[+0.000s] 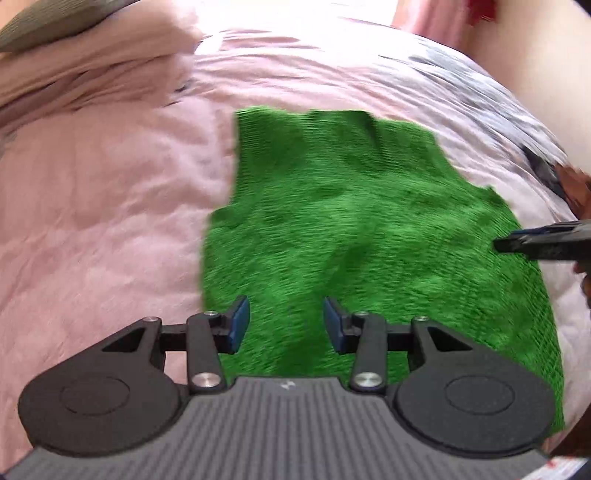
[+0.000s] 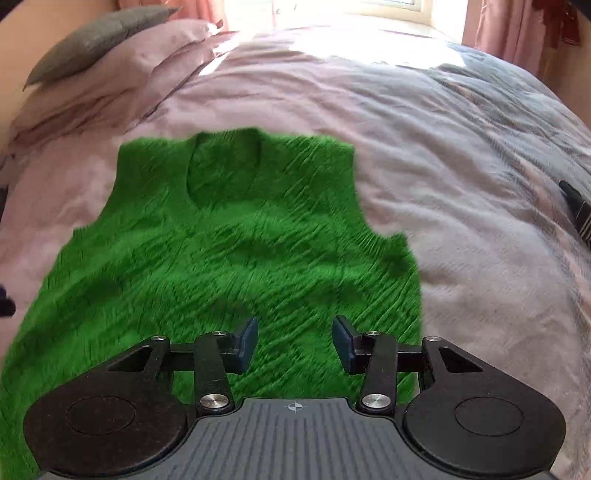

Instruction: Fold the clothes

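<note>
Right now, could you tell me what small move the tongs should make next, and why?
Probably lower the right tongs onto the green vest's near hem and pinch it: the vest lies flat and unfolded on the bed, and both tongs hover open, holding nothing.

We are in a bedroom at home: a wide bed [image 2: 424, 155] with a rumpled pale pink cover fills both views, pillows [image 2: 122, 70] are stacked at its head with a grey cushion [image 2: 96, 37] on top, and pink curtains [image 2: 498, 26] hang beside a bright sunlit window [image 2: 369, 9] behind it
</note>
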Demonstrator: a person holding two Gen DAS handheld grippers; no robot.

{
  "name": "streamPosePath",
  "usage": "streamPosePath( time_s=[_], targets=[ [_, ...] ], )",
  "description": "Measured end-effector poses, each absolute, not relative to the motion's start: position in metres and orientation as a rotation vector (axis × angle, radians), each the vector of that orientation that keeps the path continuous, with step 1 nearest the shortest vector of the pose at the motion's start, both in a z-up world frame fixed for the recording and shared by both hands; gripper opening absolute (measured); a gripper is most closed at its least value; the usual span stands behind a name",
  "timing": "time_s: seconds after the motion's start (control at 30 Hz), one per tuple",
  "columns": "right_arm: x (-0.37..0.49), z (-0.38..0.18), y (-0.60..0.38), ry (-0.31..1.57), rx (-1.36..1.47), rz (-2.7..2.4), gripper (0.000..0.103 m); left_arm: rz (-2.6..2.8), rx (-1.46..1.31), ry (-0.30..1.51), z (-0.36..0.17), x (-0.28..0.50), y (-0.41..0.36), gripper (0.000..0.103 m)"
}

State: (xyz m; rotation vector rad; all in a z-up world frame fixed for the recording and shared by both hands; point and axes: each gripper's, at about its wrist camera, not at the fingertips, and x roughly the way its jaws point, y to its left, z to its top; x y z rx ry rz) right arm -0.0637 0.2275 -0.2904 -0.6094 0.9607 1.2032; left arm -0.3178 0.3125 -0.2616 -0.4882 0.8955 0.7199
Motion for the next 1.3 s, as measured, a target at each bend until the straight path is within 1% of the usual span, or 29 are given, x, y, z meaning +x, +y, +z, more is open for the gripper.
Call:
streamPosePath(
  time_s=[0.07,0.1,0.13,0.2,0.27,0.37,0.43,0.5,0.57,0.6,0.77,0.83,0.93,1.07,1.3],
  targets=[
    [-0.091,-0.308,0.212,1.029,-0.663,1.227,0.042,0.627,-0.456,0.922,-0.272,-0.3,0.305,0.037],
    [-0.106,-0.313,0.199,1.054,-0.72,1.231,0.042,0.572,-0.453,0.974,-0.281,-0.294,0.3,0.035],
    [-0.121,-0.316,0.183,1.066,-0.764,1.249,0.042,0.517,-0.456,1.04,-0.291,-0.294,0.294,0.029],
    [-0.146,-0.323,0.142,1.134,-0.854,1.274,0.042,0.435,-0.468,1.166,-0.316,-0.317,0.271,0.023],
    [-0.158,-0.324,0.106,1.18,-0.882,1.258,0.042,0.431,-0.465,1.196,-0.325,-0.353,0.248,0.023],
    [-0.158,-0.311,0.085,1.217,-0.856,1.216,0.042,0.436,-0.53,1.211,-0.315,-0.381,0.239,0.022],
    [-0.154,-0.298,0.087,1.162,-0.82,1.202,0.042,0.422,-0.483,1.199,-0.301,-0.379,0.238,0.021],
    [-0.155,-0.287,0.089,1.1,-0.795,1.234,0.042,0.397,-0.379,1.154,-0.285,-0.373,0.231,0.021],
    [-0.165,-0.287,0.092,1.055,-0.861,1.276,0.042,0.335,-0.27,1.137,-0.277,-0.368,0.22,0.022],
    [-0.173,-0.29,0.093,1.025,-0.919,1.307,0.042,0.305,-0.218,1.135,-0.275,-0.365,0.213,0.024],
    [-0.211,-0.308,0.083,0.896,-1.126,1.455,0.042,0.187,-0.064,1.176,-0.285,-0.354,0.16,0.028],
    [-0.22,-0.319,0.076,0.83,-1.165,1.503,0.042,0.156,-0.008,1.193,-0.291,-0.353,0.138,0.035],
    [-0.231,-0.328,0.067,0.733,-1.209,1.55,0.042,0.182,0.091,1.242,-0.31,-0.351,0.107,0.036],
    [-0.235,-0.328,0.057,0.659,-1.214,1.595,0.042,0.25,0.122,1.252,-0.319,-0.349,0.097,0.037],
    [-0.242,-0.328,0.044,0.59,-1.233,1.624,0.042,0.343,0.101,1.206,-0.302,-0.352,0.104,0.037]
  ],
)
